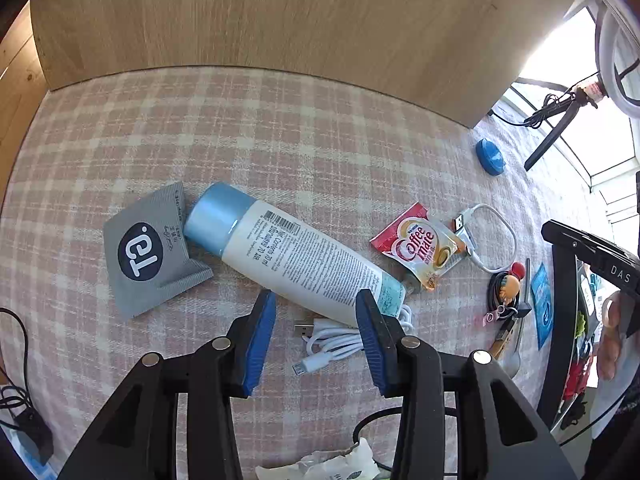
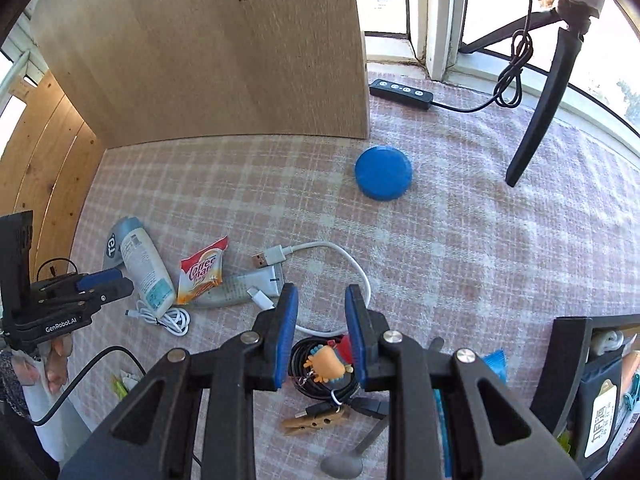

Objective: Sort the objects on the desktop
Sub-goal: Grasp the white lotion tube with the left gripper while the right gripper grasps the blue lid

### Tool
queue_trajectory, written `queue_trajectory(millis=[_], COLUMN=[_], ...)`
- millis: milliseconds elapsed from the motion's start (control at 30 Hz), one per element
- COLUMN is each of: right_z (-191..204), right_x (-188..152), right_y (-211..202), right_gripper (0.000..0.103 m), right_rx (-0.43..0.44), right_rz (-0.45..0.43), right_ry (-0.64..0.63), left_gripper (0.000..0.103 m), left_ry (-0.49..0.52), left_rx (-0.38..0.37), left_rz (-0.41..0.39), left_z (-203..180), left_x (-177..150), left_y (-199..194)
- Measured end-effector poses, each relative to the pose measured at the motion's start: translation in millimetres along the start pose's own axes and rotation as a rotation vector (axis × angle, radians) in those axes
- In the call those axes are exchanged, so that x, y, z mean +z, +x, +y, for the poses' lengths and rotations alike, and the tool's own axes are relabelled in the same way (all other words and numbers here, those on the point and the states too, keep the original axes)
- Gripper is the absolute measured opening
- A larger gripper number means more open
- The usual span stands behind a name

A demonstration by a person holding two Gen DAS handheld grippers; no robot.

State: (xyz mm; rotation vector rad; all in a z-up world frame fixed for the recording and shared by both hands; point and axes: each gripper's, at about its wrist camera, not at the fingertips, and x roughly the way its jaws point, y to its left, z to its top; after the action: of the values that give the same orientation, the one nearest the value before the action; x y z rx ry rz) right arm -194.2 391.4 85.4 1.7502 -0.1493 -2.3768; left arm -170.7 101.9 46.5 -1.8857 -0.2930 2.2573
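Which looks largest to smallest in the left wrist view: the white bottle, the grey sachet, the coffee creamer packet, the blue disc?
1. White bottle
2. Grey sachet
3. Coffee creamer packet
4. Blue disc, though it lies farther from the camera, so its true rank is unsure.

White tube with blue cap [image 1: 296, 254] lies on its side on the checked cloth, cap against a grey sachet [image 1: 150, 250]. Coiled white USB cable [image 1: 340, 340] at its foot end. Red Coffee-mate sachet [image 1: 420, 250] just beside, overlapping a second white cable [image 1: 494, 236]. Blue round disc [image 2: 383, 173] well apart, flat.
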Motion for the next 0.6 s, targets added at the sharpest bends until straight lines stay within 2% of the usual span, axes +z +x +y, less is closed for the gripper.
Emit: queue_trajectory(millis=[33, 100, 167, 233, 333, 500, 600], right_z=[-4.9, -17.5, -29.2, -35.8, -38.2, -36.5, -35.8], right_x=[4.7, 14.6, 24.3, 32.5, 44.2, 64.5, 72.9], right_y=[1.3, 4.5, 8.9, 14.0, 25.0, 41.4, 50.6], right_gripper=[0.037, 0.047, 0.048, 0.048, 0.048, 0.050, 0.051], right_rx=[-0.016, -0.026, -0.029, -0.032, -0.047, -0.088, -0.100], right_rz=[-0.003, -0.008, -0.011, -0.006, 0.007, 0.026, 0.038], right_ry=[0.011, 0.053, 0.095, 0.117, 0.124, 0.121, 0.121], left_gripper=[0.051, 0.054, 0.055, 0.063, 0.063, 0.063, 0.063], left_ry=[-0.017, -0.034, -0.038, -0.024, -0.016, -0.096, -0.081], left_rx=[0.002, 0.012, 0.015, 0.023, 0.052, 0.026, 0.044], left_rz=[0.002, 0.001, 0.001, -0.007, -0.007, 0.018, 0.048], left_z=[0.8, 1.3, 0.4, -1.9, -2.6, 5.0, -2.8], left_x=[3.2, 10.2, 18.1, 27.8, 44.8, 70.3, 76.0], left_y=[3.4, 9.4, 15.4, 19.8, 24.5, 24.3, 28.0])
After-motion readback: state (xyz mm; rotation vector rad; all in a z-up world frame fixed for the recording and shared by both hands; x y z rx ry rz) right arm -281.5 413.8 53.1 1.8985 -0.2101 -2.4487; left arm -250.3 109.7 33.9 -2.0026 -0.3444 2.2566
